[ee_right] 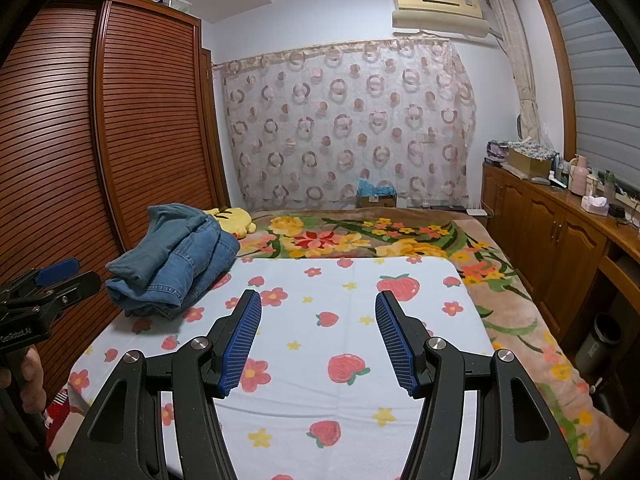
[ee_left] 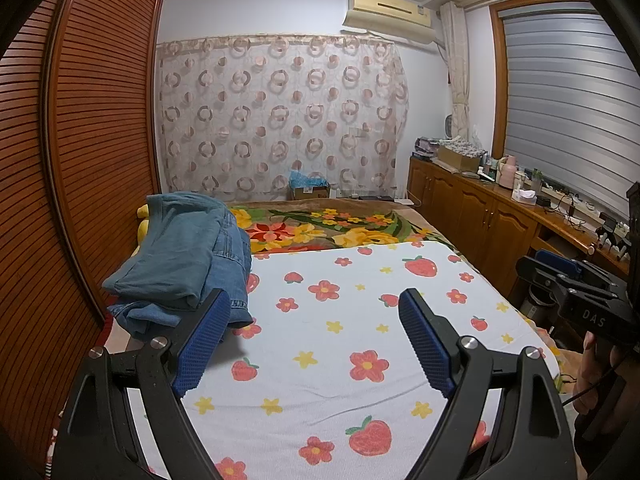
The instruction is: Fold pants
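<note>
A heap of blue denim pants (ee_left: 180,264) lies bunched on the left side of the bed, on the white strawberry-print sheet (ee_left: 360,320). My left gripper (ee_left: 314,304) hovers open over the sheet, its left finger just in front of the pile's near edge, with nothing between the blue pads. My right gripper (ee_right: 318,306) also hangs open and empty above the sheet (ee_right: 340,352), with the pants (ee_right: 176,264) to its far left. Each gripper shows at the edge of the other's view, held by a hand.
A slatted wooden wardrobe (ee_left: 80,140) runs along the bed's left side. A floral blanket (ee_left: 340,228) covers the far half of the bed, with a yellow plush toy (ee_right: 234,218) behind the pants. A wooden cabinet (ee_right: 560,232) with clutter stands on the right.
</note>
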Action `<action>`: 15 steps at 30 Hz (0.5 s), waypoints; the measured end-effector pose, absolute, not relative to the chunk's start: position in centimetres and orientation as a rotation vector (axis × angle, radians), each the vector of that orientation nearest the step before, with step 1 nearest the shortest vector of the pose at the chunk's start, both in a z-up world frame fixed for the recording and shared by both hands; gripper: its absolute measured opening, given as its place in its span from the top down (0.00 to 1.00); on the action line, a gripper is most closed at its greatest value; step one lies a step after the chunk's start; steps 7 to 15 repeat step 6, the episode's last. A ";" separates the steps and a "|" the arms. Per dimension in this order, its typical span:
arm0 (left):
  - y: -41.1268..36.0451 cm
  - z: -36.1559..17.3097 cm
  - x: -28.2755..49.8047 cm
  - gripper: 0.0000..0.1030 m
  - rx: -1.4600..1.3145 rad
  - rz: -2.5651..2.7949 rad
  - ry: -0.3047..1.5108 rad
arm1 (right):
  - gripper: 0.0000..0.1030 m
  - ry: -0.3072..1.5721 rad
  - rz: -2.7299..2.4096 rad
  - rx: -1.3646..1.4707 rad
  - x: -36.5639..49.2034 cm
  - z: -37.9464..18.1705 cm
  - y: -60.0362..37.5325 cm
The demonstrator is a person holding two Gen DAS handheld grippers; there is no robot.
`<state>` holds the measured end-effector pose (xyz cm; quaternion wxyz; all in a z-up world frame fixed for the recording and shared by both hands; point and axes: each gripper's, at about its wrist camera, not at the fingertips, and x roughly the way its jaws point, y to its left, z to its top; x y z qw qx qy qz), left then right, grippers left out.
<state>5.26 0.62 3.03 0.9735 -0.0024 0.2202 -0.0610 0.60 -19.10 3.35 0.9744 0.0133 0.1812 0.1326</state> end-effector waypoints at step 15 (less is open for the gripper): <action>0.6 3.0 5.2 0.16 -0.007 -0.124 0.445 | 0.40 0.366 0.268 0.026 0.6 3.3 -19.1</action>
